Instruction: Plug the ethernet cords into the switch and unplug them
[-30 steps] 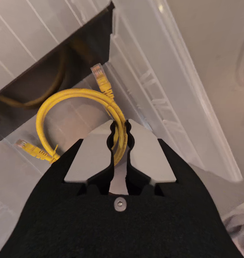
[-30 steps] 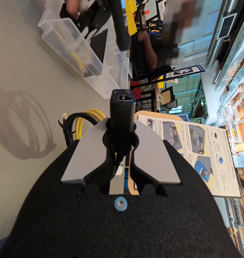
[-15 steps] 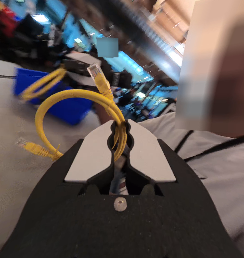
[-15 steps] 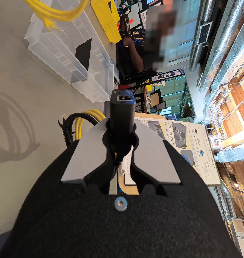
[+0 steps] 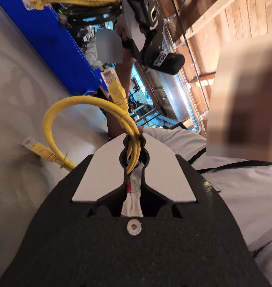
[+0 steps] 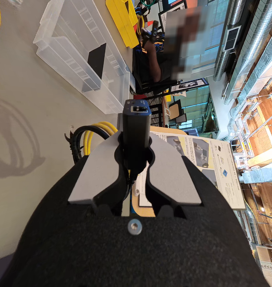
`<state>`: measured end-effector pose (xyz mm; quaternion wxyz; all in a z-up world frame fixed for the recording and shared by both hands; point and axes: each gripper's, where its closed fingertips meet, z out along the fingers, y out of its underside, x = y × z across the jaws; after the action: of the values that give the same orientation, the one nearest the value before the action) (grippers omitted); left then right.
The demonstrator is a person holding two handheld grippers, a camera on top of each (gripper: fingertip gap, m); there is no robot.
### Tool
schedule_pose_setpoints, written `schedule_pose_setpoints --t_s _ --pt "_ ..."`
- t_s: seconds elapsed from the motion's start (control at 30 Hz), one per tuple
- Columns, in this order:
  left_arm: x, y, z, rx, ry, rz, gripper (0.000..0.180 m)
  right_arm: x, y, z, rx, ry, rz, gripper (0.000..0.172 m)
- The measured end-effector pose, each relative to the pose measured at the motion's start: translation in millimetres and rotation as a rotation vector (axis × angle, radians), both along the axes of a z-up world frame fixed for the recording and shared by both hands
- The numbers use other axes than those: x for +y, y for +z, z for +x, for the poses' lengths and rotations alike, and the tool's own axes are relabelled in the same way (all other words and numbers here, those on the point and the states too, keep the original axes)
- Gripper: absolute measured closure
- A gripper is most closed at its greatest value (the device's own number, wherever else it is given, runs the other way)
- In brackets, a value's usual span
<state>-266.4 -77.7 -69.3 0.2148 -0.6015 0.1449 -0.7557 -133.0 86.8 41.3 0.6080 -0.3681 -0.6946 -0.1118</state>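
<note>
My left gripper (image 5: 134,138) is shut on a coiled yellow ethernet cord (image 5: 79,101). One clear plug (image 5: 112,79) points up and away from the fingertips. The other plug (image 5: 34,147) hangs at the lower left. My right gripper (image 6: 135,139) is shut on a dark blue-black switch (image 6: 136,124) that stands out past the fingertips, with an open port (image 6: 139,109) on its far end. A black cord (image 6: 79,139) and a yellow cord (image 6: 99,128) loop out at the switch's left. In the left wrist view the right gripper with the switch (image 5: 149,14) shows at the top.
A clear plastic bin (image 6: 79,54) lies on the grey table (image 6: 23,108) ahead of the right gripper, with a yellow case (image 6: 124,23) behind it. An instruction sheet on a board (image 6: 210,163) is at the right. A blue bin (image 5: 54,51) and a person's grey sleeve (image 5: 186,144) show in the left wrist view. There is about 25 cm between the tips of the two grippers.
My left gripper lifted the yellow cord out of the clear bin and swung round to face the right gripper and the person. The right gripper kept hold of the switch and tilted slightly.
</note>
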Motion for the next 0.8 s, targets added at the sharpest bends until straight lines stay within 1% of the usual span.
schedule_pose_setpoints --t_s 0.07,0.13,0.2,0.3,0.33,0.47,0.53,0.6,0.67,0.7,0.8 --pt "-0.2 -6.4 -16.2 0.015 0.021 -0.019 0.167 0.7 -3.2 -1.4 -0.008 0.001 -0.006 0.146" --pt "5.3 -19.7 -32.7 0.093 0.085 -0.037 0.168 1.7 -6.3 -2.6 -0.017 -0.001 -0.008 0.146" --pt "8.3 -36.6 -47.0 0.213 0.123 -0.047 0.168 2.2 -8.7 -3.8 -0.024 -0.001 -0.01 0.146" --pt "13.0 -65.8 -66.3 0.449 0.179 -0.044 0.17 2.5 -11.5 -5.7 -0.03 0.001 -0.015 0.146" --pt "13.1 -71.2 -71.6 0.495 0.186 -0.046 0.171 2.7 -12.3 -5.9 -0.033 0.0 -0.015 0.146" --pt "7.5 -82.0 -82.3 0.55 0.167 -0.099 0.172 4.2 -14.8 -5.8 -0.04 -0.005 -0.017 0.146" --pt "-0.5 -88.9 -85.2 0.59 0.132 -0.11 0.171 5.0 -15.9 -5.9 -0.041 -0.005 -0.022 0.146" --pt "0.4 -94.0 -93.5 0.64 0.171 -0.113 0.165 5.4 -16.8 -6.1 -0.042 -0.004 -0.024 0.146" --pt "3.9 -99.8 -106.0 0.694 0.231 -0.133 0.155 5.7 -17.7 -6.3 -0.043 -0.004 -0.027 0.146" --pt "7.1 -102.0 -113.2 0.717 0.268 -0.144 0.154 5.8 -18.0 -6.6 -0.044 -0.003 -0.028 0.146" --pt "18.5 -98.2 -126.3 0.716 0.392 -0.186 0.135 5.9 -19.3 -7.6 -0.046 -0.002 -0.031 0.146"
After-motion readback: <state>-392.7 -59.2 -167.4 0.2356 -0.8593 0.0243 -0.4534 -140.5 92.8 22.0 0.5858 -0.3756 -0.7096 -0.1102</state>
